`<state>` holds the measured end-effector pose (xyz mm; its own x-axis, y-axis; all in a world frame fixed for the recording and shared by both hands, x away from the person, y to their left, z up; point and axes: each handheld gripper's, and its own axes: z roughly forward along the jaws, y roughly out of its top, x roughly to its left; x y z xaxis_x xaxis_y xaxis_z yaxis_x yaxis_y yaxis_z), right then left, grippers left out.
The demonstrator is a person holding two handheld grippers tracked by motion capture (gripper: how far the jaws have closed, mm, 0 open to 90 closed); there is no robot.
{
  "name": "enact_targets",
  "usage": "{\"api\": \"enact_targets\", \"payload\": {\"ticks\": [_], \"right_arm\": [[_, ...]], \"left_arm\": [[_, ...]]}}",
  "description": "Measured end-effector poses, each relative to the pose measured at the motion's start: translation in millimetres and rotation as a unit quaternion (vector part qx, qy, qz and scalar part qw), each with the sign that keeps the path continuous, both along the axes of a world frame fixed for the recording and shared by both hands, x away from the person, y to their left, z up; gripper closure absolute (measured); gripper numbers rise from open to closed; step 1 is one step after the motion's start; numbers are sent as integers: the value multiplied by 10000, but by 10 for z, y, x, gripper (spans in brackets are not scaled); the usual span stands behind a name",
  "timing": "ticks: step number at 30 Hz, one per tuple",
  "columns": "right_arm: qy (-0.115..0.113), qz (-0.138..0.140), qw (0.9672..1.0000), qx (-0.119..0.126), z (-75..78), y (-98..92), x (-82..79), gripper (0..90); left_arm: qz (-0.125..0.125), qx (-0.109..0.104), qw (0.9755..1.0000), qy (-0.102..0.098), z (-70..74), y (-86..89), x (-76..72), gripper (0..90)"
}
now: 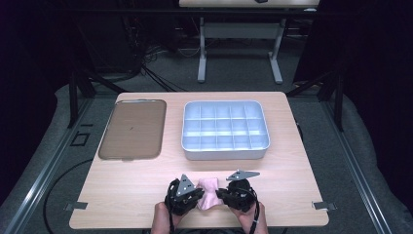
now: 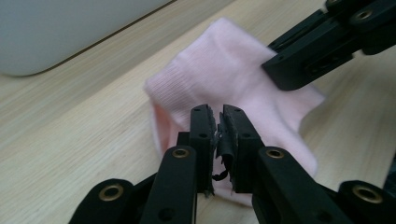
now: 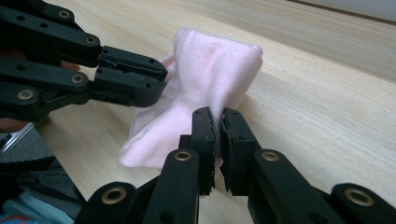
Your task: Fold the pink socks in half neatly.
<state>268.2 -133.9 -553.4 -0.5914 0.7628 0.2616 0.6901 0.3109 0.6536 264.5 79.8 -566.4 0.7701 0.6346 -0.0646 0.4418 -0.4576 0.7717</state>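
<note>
Close to the table's (image 1: 146, 195) near edge, a pink sock (image 1: 210, 192) is stretched crosswise between the left gripper (image 1: 200, 195) and right gripper (image 1: 220, 194), each pinched nearly shut on one end.

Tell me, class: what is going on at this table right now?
A person holds a two-jaw gripper in each hand at the near edge of a wooden table. Between them lies a pink sock. The right gripper is shut on the sock's edge. The left gripper has its jaws nearly closed over the sock; whether it pinches the fabric is unclear. Farther back sit a divided grey organiser tray and a flat brown tray.
</note>
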Motion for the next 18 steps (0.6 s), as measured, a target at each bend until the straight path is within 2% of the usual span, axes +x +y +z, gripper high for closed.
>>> {"api": "enact_targets", "payload": {"ticks": [3,5,9,18], "right_arm": [[30,-48,10000,-16,-16,-1,1,844],[46,-55,10000,-36,-22,-2,-2,844],[-19,-32,10000,-20,1,-4,-23,846],[-143,246,9996,83,85,161,2,850]], "left_arm": [[-106,141,9998,99,-42,-70,47,809],[-31,191,9997,160,-94,-100,91,831],[19,261,9994,240,-98,-132,109,868],[176,51,9992,357,-119,-117,147,879]]}}
